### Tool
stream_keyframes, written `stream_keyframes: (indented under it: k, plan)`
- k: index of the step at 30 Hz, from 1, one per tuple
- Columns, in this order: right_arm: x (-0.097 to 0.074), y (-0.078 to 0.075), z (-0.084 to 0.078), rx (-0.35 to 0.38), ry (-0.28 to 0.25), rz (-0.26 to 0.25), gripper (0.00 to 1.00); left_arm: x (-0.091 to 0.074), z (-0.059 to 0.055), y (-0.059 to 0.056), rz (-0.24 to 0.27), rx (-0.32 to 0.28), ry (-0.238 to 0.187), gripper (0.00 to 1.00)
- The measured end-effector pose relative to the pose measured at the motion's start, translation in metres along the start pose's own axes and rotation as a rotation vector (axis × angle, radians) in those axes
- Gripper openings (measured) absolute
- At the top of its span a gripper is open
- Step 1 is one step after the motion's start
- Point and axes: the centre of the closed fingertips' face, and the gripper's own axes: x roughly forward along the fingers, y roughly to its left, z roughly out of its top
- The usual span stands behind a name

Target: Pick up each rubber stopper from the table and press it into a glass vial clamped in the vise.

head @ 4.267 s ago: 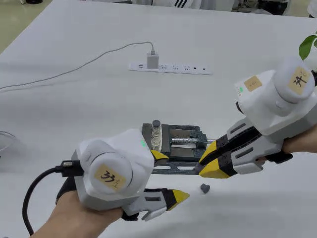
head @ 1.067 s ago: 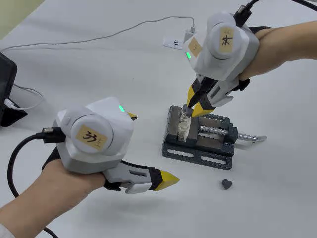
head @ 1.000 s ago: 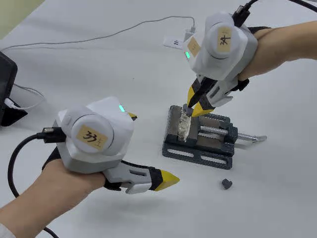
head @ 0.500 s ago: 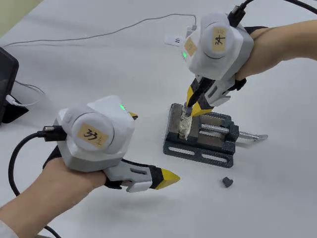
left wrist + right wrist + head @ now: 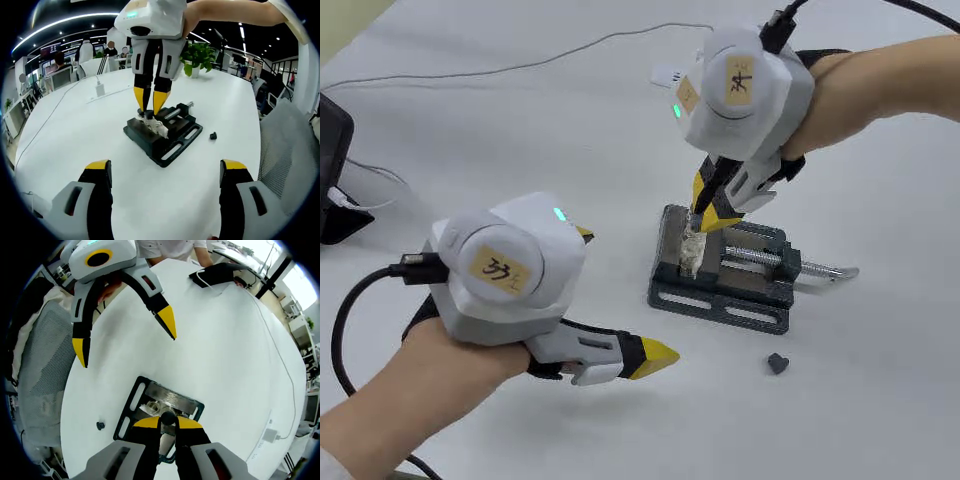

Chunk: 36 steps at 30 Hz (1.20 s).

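Right gripper pinches a rubber stopper atop the glass vial in the vise; I hold my left gripper spread, near the vise.

right tongs moved from table onto stopper atop vial

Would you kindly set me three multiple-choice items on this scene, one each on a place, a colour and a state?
1. Where does the loose stopper lie? A in the vise; B on the table beside the vise; C in the left gripper.
2. What colour are the left gripper's fingertips? A red; B yellow; C blue.
3. How is the left gripper? A open; B shut on the loose stopper; C shut on the vise.
Answers: B, it rests on bare table near the vise's base; B, both tips are yellow; A, its jaws stand wide apart with nothing between them.
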Motion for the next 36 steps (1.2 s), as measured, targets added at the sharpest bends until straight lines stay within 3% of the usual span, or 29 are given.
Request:
stream_keyframes:
  k: [7,11,13,16,21,36]
  plan:
    - [-0.0002,0.003,0.0007,0.058,0.014,-0.014,0.05,0.0022,0.0016,-0.0026,-0.004,0.001,-0.003,0.88]
    - [0.0007,0.0019,0.0017,0.114,0.013,-0.02,0.05,0.0027,0.0021,-0.0027,-0.004,0.0,-0.005,0.88]
    - [0.001,0.0012,0.0022,0.192,0.005,-0.028,0.05,0.003,0.0021,-0.0029,-0.003,-0.002,-0.004,0.87]
    - [0.0006,0.0026,0.0025,0.246,-0.001,-0.031,0.05,0.0036,0.0021,-0.0036,-0.005,-0.003,-0.005,0.87]
    - [0.0011,0.0022,0.0029,0.29,-0.004,-0.051,0.05,0.0046,0.0018,-0.0052,-0.01,-0.003,-0.004,0.87]
    - [0.0009,0.0008,0.0032,0.256,-0.047,-0.06,0.06,0.0039,0.0003,-0.006,-0.015,-0.006,-0.001,0.86]
